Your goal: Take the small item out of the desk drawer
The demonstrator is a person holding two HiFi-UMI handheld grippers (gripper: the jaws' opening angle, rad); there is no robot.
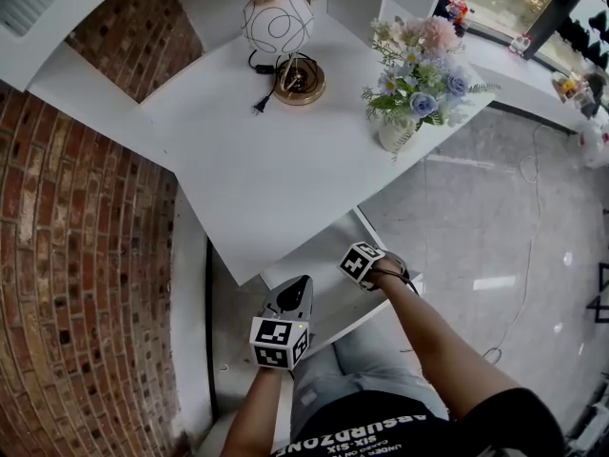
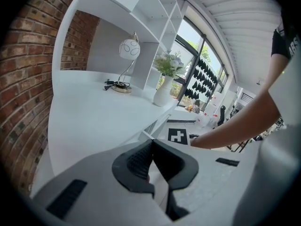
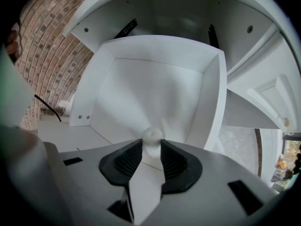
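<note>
Gripping the small white item (image 3: 152, 136) between its ribbed black pads, the right hand-held gripper (image 3: 151, 147) is pointing steeply down into the open white drawer (image 3: 141, 88). The drawer's bare floor and walls are filling the middle of the right gripper view. The rounded item is sitting at the jaw tips, lower centre of that frame; whether it is touching the drawer floor cannot be told. In the head view the drawer is sticking out from under the near edge of the desk (image 1: 266, 150), lower centre, with the right hand-held gripper above it. The left hand-held gripper (image 2: 151, 149) is hovering just to the lower left, its jaws resting together with nothing between them. A globe lamp (image 1: 278, 22) and a vase of flowers (image 1: 419, 84) are standing along the top of the frame, and a brick wall (image 1: 86, 255) is running down the left side.
</note>
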